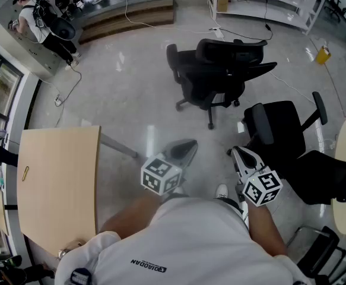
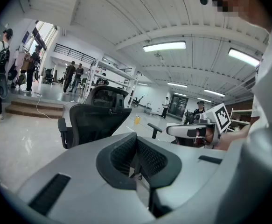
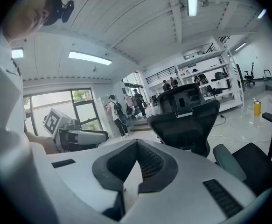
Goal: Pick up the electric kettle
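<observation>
Your left gripper (image 1: 190, 145): pale grey shell, dark grey jaws with a fine mesh texture on the inner faces. Its cube (image 1: 161, 176): white, black square markers.
Your right gripper (image 1: 235, 152): the same pale grey over dark grey, and its cube (image 1: 262, 187) has the same black-on-white pattern.
Your shirt (image 1: 184, 242): white, small dark lettering.
Worktop (image 1: 60, 183): light tan wood tone, plain.
Floor (image 1: 131, 82): glossy pale grey.
Far office chair (image 1: 217, 70) and near office chair (image 1: 279, 129): both black.
Small container (image 1: 322, 54) on the floor: yellow.
Steps (image 1: 128, 16): brown.
Shelving (image 1: 267, 5): white.
</observation>
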